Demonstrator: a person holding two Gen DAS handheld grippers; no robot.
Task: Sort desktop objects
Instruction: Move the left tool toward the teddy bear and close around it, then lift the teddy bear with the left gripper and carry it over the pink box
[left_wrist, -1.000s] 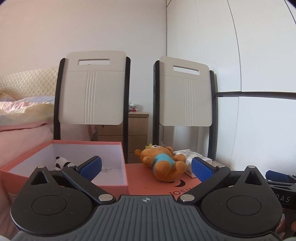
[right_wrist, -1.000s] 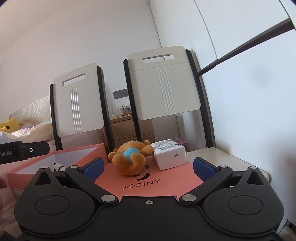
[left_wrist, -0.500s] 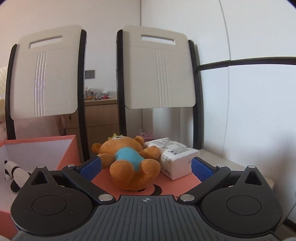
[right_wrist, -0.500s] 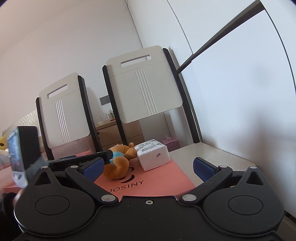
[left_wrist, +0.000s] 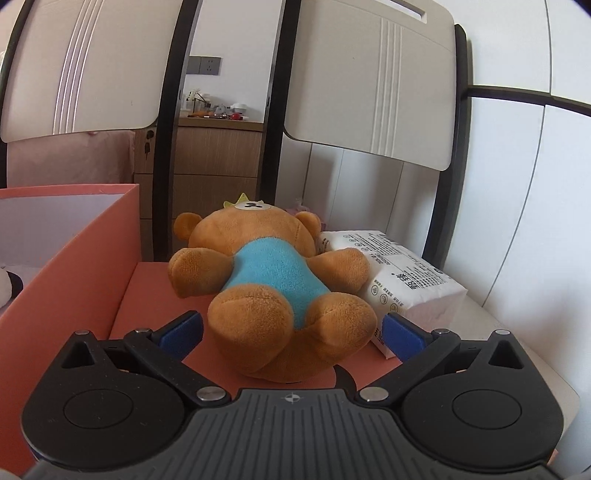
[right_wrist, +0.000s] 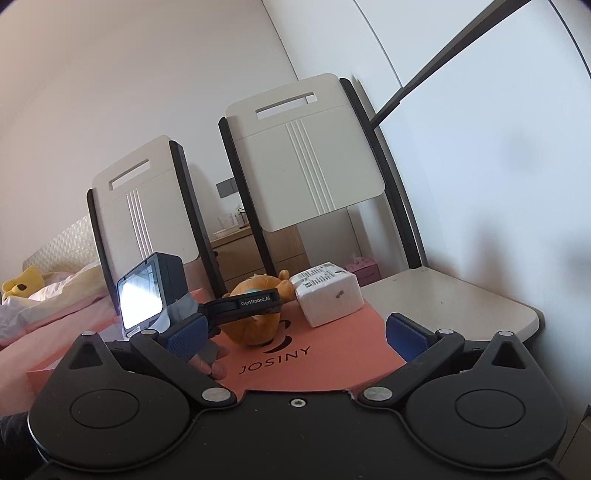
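left gripper (left_wrist: 291, 330) spread wide around brown plush bear (left_wrist: 273, 288) in blue shirt.

Centre of the left wrist view: an orange-brown plush bear (left_wrist: 273, 295) with a sky-blue belly patch, lying on a salmon-pink lid (left_wrist: 155, 295) printed with black lettering; at right, a white tissue pack (left_wrist: 410, 280) with fine black print. At left stands a salmon-pink box (left_wrist: 74, 266) with a white interior; the left hand-held gripper (left_wrist: 291, 332) is black with blue pads. In the right wrist view, the bench (right_wrist: 443, 299) is cream, and the chair backs (right_wrist: 306, 162) are cream with black frames and three pale vertical stripes.
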